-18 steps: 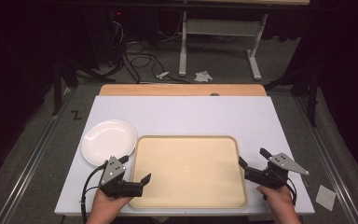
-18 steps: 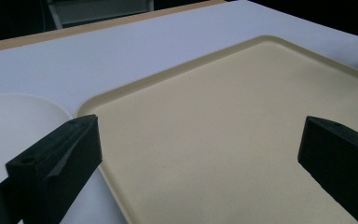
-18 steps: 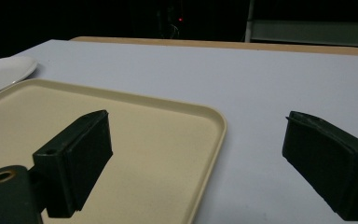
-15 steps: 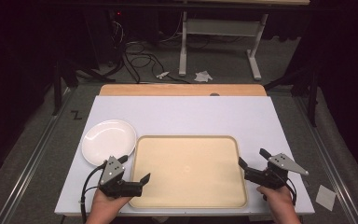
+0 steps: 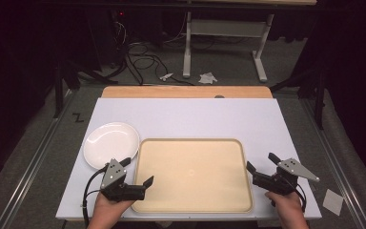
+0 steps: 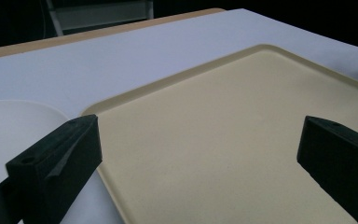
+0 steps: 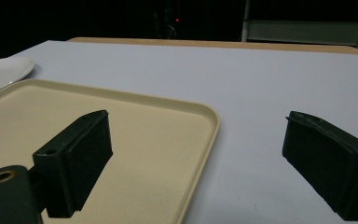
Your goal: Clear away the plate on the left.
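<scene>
While both grippers (image 5: 138,172) (image 5: 259,165) flank tray (image 5: 193,174) wide open and empty: nothing gripped yet, plate (image 5: 110,142) left of tray untouched.

No readable text, label, brand or number anywhere; just a black zigzag mark, like a Z, on the floor (image 5: 78,117) at far left.
</scene>
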Available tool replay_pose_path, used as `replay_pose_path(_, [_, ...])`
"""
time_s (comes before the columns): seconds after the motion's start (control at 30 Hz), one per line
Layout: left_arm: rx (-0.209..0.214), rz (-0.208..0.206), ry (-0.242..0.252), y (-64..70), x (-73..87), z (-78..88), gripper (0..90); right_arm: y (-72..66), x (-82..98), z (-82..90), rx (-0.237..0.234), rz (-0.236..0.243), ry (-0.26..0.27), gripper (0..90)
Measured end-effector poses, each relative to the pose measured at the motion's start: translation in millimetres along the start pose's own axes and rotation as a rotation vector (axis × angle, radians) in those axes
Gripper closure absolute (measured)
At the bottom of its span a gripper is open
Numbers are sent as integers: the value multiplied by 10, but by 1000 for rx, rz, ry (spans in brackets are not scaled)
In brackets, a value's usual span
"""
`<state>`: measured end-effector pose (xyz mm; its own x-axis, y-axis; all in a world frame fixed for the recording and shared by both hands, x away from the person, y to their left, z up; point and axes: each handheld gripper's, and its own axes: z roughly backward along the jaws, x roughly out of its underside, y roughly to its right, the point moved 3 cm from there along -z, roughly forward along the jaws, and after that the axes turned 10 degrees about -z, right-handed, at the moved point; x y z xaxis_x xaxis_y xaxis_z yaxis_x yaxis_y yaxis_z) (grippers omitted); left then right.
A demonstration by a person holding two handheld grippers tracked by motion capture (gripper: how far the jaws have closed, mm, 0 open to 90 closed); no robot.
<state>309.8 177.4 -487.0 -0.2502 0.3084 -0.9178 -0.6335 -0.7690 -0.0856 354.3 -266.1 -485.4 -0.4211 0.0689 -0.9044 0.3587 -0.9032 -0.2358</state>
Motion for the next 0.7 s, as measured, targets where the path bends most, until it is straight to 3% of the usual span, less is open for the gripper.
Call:
replay_pose_path(0.4, [27, 10, 21, 12, -7, 7, 5, 0, 2, -9, 0, -2, -2, 91])
replay_pose_path(0.7, [39, -8, 16, 17, -2, 2, 5, 1, 7, -16, -2, 1, -4, 91])
